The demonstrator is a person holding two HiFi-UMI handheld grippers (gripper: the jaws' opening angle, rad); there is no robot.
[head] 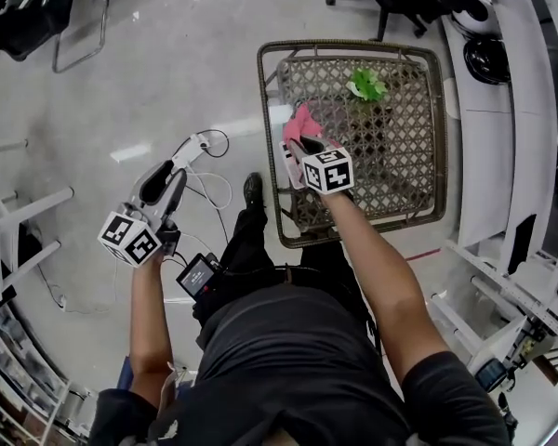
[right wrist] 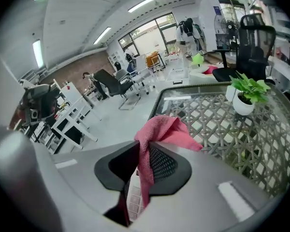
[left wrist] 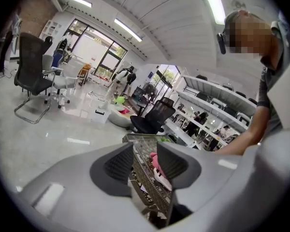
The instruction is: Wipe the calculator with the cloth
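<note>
Right tongs closed on the pink cloth, held over the wicker desk. Left tongs open, empty, off the desk above the floor.

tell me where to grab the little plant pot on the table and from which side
Grip the white plant pot across its round wall, coming in level from the side, probably. It stands upright and its leaves spread over the top, blocking a grasp from above. Use the open left gripper; the right gripper is shut on the cloth.
</note>
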